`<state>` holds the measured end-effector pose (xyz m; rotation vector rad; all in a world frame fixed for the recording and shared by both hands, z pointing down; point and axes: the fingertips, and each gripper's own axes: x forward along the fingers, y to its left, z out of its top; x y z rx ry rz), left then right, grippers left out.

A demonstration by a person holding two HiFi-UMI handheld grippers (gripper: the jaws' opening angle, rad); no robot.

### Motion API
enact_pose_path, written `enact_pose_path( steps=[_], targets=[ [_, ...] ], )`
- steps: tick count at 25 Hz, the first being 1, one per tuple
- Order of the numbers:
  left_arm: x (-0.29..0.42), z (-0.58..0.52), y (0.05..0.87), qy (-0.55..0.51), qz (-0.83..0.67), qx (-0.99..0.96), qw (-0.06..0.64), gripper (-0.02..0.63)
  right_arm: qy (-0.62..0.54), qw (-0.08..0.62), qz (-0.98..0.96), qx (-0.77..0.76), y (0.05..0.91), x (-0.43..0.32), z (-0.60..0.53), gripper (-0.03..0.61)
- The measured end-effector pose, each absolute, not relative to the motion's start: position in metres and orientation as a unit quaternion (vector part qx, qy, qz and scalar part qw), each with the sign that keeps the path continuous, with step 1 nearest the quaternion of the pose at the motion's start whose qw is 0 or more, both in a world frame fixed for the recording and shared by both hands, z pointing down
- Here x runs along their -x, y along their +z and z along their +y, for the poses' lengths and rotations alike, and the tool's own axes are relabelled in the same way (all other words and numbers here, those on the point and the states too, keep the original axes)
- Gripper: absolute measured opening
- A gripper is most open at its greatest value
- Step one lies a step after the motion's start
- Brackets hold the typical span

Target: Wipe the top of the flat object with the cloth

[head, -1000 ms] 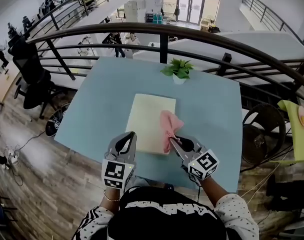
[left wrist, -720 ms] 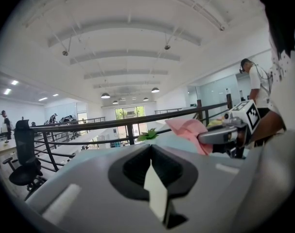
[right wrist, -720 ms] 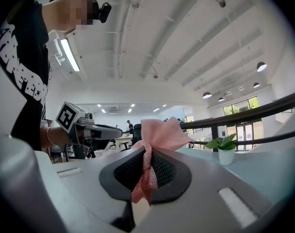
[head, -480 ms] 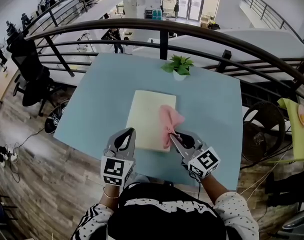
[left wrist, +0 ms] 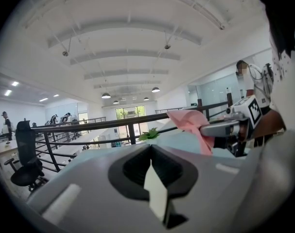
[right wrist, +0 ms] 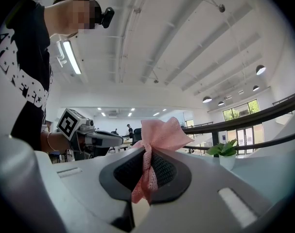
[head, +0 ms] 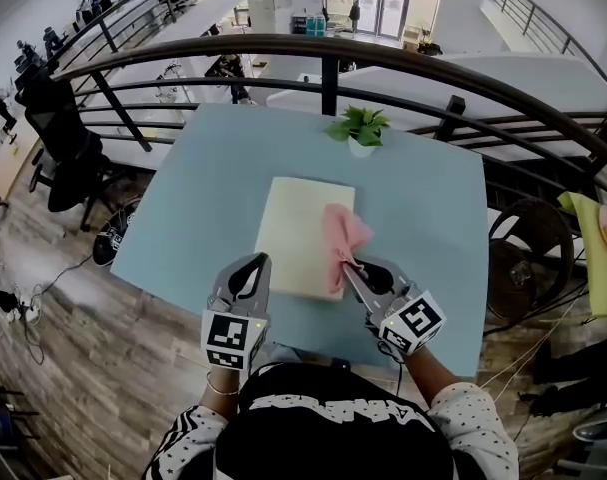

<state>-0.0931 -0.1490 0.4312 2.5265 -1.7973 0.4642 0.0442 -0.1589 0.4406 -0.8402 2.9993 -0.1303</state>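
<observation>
The cloth (head: pixel 344 236) is pink, with an open knitted weave that shows in the right gripper view. It is twisted into a thin strand where it is pinched and fans out into soft folds beyond. The right gripper (head: pixel 351 267) is clenched on that strand. The fanned part lies on the right-hand part of the flat object (head: pixel 293 230), reaching to its right edge.

The flat object is a thin, pale cream rectangle with a smooth matt face and square corners. It lies flat near the middle of the bench (head: pixel 198 193), its long sides running away from the person.

The left gripper (head: pixel 254 262) has its jaws drawn together with nothing between them. It sits just beside the near left corner of the flat object.

Both grippers are of smooth grey plastic, each carrying a cube with black-and-white square markers.

The bench top is a plain light blue, matt and rectangular. At its far edge stands a small leafy green plant (head: pixel 358 128) in a white pot, before a curved dark metal railing (head: pixel 323 63).

White lettering runs across the person's black shirt (head: pixel 333 413), too distorted to read.
</observation>
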Motion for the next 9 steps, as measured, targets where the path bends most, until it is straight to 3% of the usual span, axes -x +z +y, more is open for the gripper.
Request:
enact_pose_path(
  steps=[9],
  targets=[
    [0.0928, -0.1500, 0.4321, 0.151, -0.571, -0.807, 0.000, 0.000, -0.039, 0.016, 0.962, 0.271, 0.4401, -0.0435, -0.1615, 0.018]
  ],
)
